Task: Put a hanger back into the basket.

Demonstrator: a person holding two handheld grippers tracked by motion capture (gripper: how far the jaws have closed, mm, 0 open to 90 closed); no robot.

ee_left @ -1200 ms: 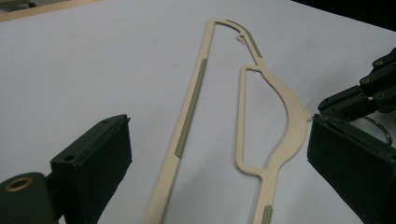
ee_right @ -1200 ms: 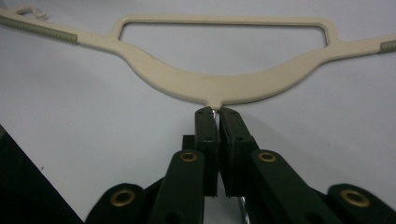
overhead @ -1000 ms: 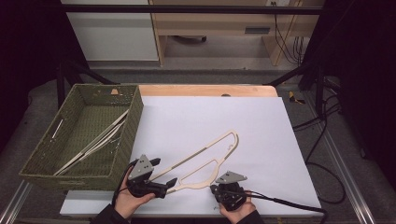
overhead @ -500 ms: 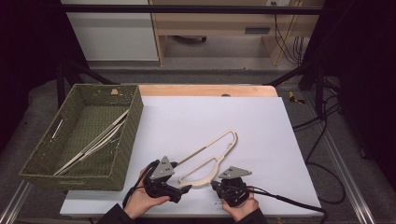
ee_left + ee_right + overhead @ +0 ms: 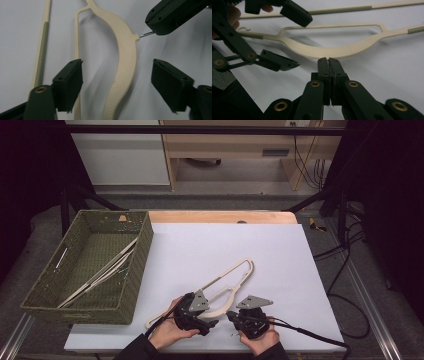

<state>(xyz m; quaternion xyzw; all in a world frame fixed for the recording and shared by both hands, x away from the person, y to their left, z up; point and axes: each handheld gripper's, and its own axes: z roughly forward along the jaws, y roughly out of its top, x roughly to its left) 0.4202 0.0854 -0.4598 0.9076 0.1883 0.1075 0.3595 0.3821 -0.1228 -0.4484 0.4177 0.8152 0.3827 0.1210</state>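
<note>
On the white table (image 5: 300,270) beside the basket (image 5: 135,270), the cream hanger (image 5: 227,282) lies flat near the front edge. The right gripper (image 5: 328,60) is pinched on its metal hook (image 5: 146,34); the left gripper (image 5: 117,85) straddles the curved shoulder, jaws just closing, pads not yet touching. An off-centre bite could twist the hanger off that thin hook.

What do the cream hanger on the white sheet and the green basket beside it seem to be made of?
The hanger looks like moulded plastic: matte, finely stippled cream surface, with a ribbed greenish strip on its bar, perhaps rubbery. Its small hook stub shines like metal. The basket looks woven, wicker or plastic imitation; the weave shows, the fibre does not.
</note>
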